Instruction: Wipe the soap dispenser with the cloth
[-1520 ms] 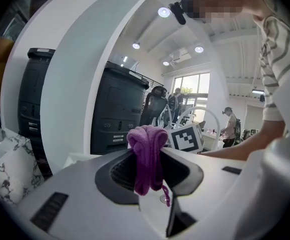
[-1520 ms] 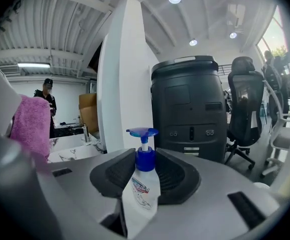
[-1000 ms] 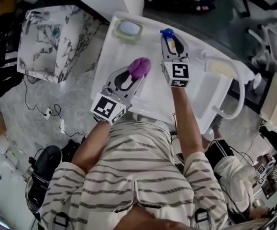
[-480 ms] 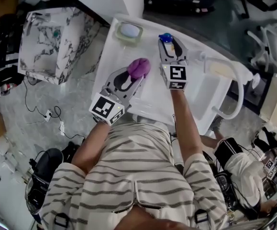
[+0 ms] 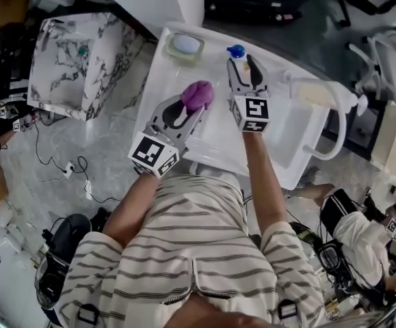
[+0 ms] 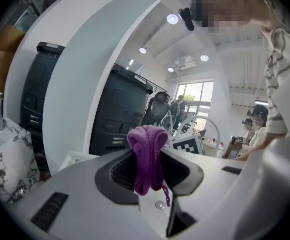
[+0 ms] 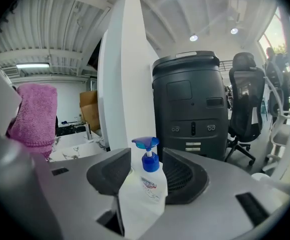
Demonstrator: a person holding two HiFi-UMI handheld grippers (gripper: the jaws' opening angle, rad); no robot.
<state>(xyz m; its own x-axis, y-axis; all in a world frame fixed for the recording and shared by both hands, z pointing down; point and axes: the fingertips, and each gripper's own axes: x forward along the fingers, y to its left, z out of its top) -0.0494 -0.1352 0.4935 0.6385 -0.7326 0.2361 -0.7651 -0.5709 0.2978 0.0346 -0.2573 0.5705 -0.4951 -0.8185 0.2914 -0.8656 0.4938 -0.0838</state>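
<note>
With the right gripper's (image 5: 245, 63) jaws just opened around the soap dispenser (image 7: 146, 189) standing far on the counter (image 5: 177, 70), the left gripper (image 5: 192, 108), clamped on the cloth (image 5: 198, 94), should wipe gently, not tipping it.

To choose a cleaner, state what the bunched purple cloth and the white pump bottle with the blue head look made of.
Purple cloth: soft terry or microfibre textile, matt. It shows fuzzy pile, limp folds and a loose thread. White pump bottle: probably plastic, smooth with a faint sheen, one-piece moulded shape, printed label. Its blue pump head: moulded plastic, seemingly glossy.
</note>
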